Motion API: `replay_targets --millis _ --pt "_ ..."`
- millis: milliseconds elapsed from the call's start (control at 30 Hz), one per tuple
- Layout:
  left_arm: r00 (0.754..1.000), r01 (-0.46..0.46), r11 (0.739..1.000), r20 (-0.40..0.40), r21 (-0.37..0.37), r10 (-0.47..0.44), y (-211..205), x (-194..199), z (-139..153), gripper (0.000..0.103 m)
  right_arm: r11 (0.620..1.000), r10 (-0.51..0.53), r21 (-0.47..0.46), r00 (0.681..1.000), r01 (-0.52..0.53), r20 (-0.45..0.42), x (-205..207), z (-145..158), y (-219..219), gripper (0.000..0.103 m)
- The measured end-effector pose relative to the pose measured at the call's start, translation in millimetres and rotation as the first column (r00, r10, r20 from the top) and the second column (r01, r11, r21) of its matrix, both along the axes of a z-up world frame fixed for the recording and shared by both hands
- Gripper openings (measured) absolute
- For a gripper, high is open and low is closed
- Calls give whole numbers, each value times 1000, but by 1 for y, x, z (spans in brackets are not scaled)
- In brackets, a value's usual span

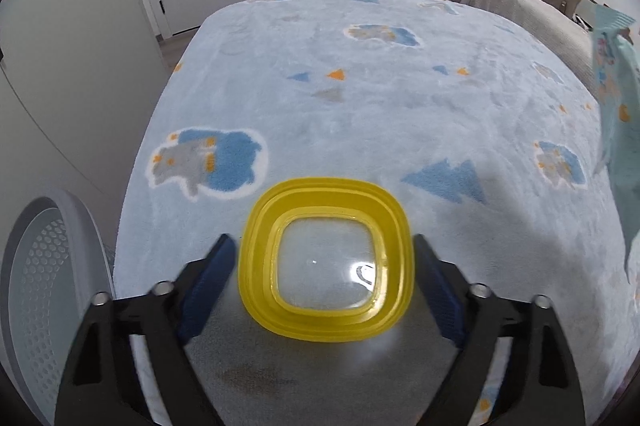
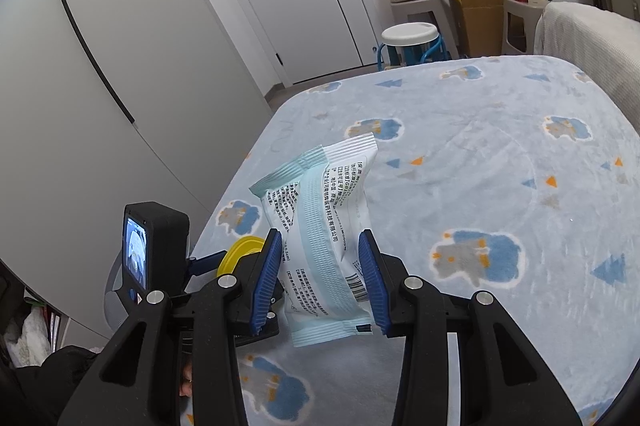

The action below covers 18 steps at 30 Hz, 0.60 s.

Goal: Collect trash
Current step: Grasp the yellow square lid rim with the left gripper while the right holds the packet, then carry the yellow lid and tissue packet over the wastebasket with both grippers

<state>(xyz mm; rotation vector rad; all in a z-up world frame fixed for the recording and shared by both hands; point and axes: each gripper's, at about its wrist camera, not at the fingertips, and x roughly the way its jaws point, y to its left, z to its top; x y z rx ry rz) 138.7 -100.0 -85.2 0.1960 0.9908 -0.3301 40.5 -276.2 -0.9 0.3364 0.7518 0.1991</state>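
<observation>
Jaws of the left hand-held gripper [image 1: 322, 254] stand apart on either side of a yellow lid [image 1: 326, 262] with a clear centre, lying flat on the blue patterned blanket [image 1: 360, 106]; the blue pads flank it with a sliver of blanket showing on each side. Only the right wrist view shows the right hand-held gripper [image 2: 322, 266], clamped on a pale printed wrapper [image 2: 324, 226] held above the blanket; there the lid is mostly hidden behind the left tool. A perforated grey basket [image 1: 44, 286], cut off at the left edge, sits beside the bed.
</observation>
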Motion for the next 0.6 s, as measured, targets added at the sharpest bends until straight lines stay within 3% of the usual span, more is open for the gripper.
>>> replay_targets --millis 67,300,600 --pt "1000 8 1000 3 -8 -8 0 -4 2 69 1000 1 1 1000 -1 1 0 1 0 40" --pt "1000 4 999 30 -41 -3 9 -21 14 67 1000 -2 -4 1000 2 9 0 1 0 40" --pt "987 -23 997 160 -78 35 48 -62 65 68 999 32 -13 999 -32 21 -3 6 18 40"
